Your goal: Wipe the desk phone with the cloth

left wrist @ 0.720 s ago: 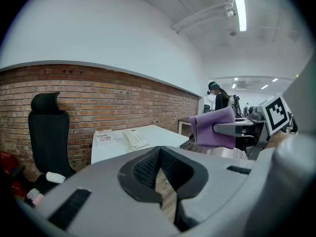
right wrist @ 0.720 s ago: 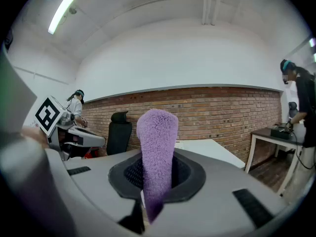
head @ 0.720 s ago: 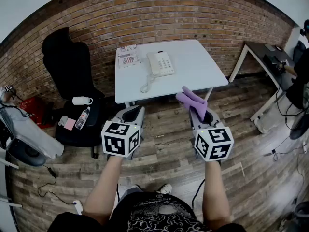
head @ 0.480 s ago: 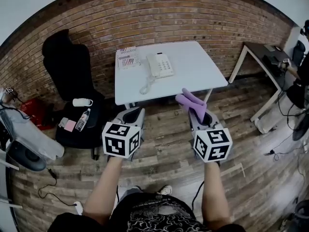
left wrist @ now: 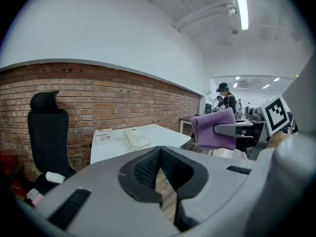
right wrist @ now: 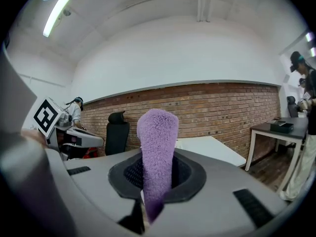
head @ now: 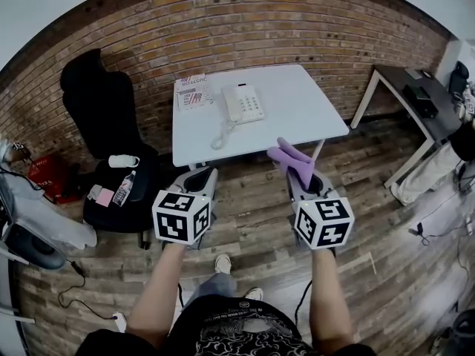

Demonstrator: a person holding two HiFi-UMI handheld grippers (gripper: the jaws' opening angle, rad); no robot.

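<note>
The cream desk phone [head: 243, 102] sits at the back left of the white table [head: 304, 113], its coiled cord hanging toward the front edge. Both grippers hover over the wooden floor, short of the table. My right gripper [head: 300, 178] is shut on a purple cloth [head: 291, 156] that sticks up out of the jaws; in the right gripper view the cloth [right wrist: 157, 149] covers the middle. My left gripper [head: 202, 178] is shut and holds nothing. The left gripper view shows the phone [left wrist: 136, 138] far ahead and the cloth [left wrist: 213, 128] to the right.
A printed booklet [head: 193, 91] lies left of the phone. A black office chair [head: 104, 102] with a bottle and small items on its seat stands left of the table. A dark desk [head: 412, 87] and a person [head: 464, 132] are at the right. Cables lie on the floor.
The table has come slightly nearer and a foot now shows below the grippers. Both grippers keep their pose, and the cloth stays in the right one.
</note>
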